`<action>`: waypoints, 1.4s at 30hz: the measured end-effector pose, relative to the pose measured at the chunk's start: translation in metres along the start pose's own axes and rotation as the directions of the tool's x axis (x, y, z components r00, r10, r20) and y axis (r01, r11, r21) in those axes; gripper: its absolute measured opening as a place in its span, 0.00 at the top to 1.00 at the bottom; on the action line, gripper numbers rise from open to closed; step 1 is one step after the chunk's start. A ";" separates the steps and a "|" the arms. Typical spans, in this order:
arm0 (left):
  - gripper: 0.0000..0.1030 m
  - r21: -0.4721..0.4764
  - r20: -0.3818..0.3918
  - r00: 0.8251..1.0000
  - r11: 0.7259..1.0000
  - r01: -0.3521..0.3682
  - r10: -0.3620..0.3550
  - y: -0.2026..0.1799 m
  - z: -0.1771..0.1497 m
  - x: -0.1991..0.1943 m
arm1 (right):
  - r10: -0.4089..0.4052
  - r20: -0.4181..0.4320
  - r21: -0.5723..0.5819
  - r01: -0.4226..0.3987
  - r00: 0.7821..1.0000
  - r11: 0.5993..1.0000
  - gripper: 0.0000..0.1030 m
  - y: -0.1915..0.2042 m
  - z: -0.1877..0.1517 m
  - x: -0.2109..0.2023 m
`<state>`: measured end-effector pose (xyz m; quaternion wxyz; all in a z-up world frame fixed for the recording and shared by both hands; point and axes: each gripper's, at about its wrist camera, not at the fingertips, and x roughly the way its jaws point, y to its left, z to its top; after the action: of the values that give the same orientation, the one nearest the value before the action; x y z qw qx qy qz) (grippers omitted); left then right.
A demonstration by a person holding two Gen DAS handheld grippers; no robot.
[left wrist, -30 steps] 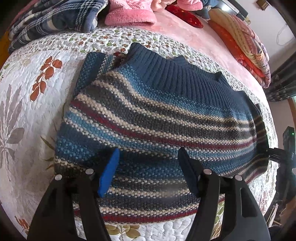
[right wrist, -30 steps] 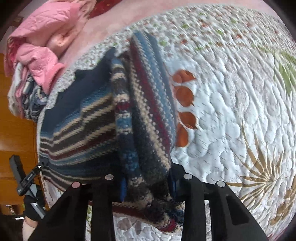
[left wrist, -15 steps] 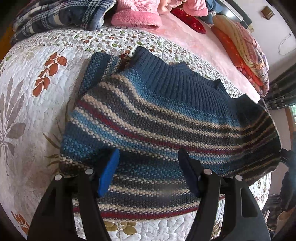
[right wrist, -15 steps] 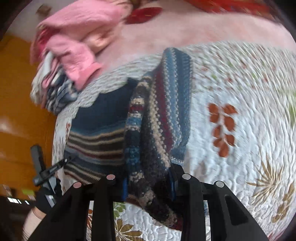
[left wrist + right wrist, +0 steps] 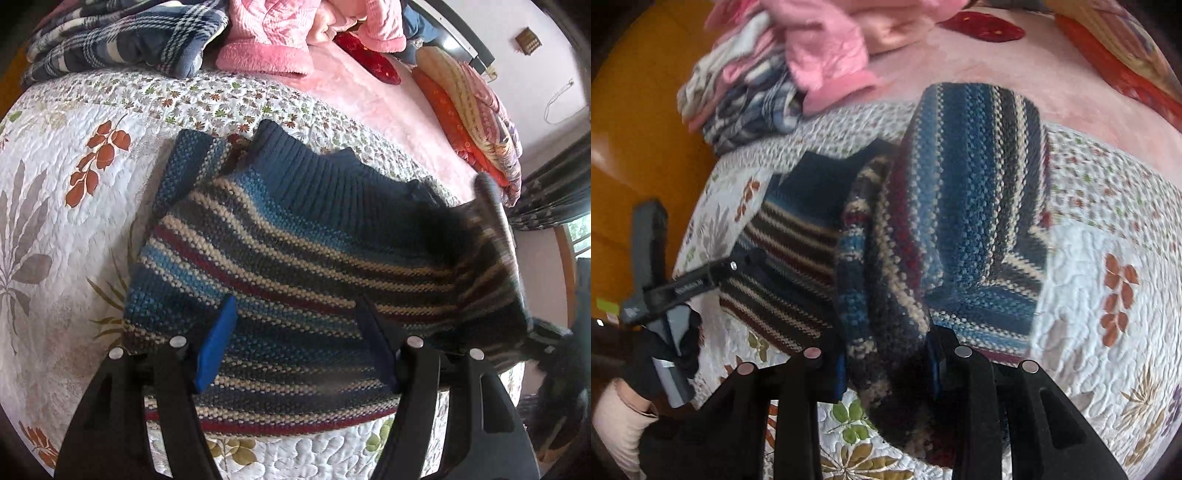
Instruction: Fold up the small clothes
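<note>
Right hand-held gripper [image 5: 886,363] clamps blurred sweater [image 5: 960,206].

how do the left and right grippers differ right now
The left gripper is open, jaws apart with nothing between them; the right gripper is shut on the sweater. The left hovers over the flat striped body near the hem; the right lifts a bunched side of the sweater up and over the body. Both have black arms and blue pads.

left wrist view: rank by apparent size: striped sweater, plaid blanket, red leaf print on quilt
1. striped sweater, largest, though closest to the camera
2. plaid blanket, farther back and cut off by the frame, so true size is unsure
3. red leaf print, smallest
</note>
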<state>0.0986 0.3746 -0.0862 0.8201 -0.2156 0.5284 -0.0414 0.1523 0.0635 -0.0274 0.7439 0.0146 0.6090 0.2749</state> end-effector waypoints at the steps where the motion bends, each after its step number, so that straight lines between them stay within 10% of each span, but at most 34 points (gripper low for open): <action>1: 0.36 -0.004 0.001 1.000 1.000 0.005 -0.005 0.000 0.000 -0.001 | -0.015 -0.014 -0.026 0.015 1.000 1.000 0.69 0.008 0.000 0.007; 7: 0.36 -0.033 0.004 0.999 0.999 0.040 -0.039 0.003 0.002 -0.003 | -0.056 -0.069 -0.120 0.048 0.996 0.992 0.57 0.036 -0.011 0.046; 21: 0.34 -0.055 -0.057 0.981 0.982 0.182 -0.185 -0.020 0.001 0.010 | 0.271 -0.037 0.092 -0.266 0.962 0.959 0.41 0.001 -0.007 0.015; 42: 0.30 -0.140 -0.174 0.925 0.939 0.315 -0.337 -0.075 -0.004 0.077 | 0.150 -0.018 0.252 -0.140 0.989 0.958 0.41 -0.106 -0.015 0.003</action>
<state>0.1406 0.2827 -0.1232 0.7329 -0.3401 0.5644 -0.1693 0.1802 -0.0296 -0.0718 0.7025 0.1476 0.6498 0.2500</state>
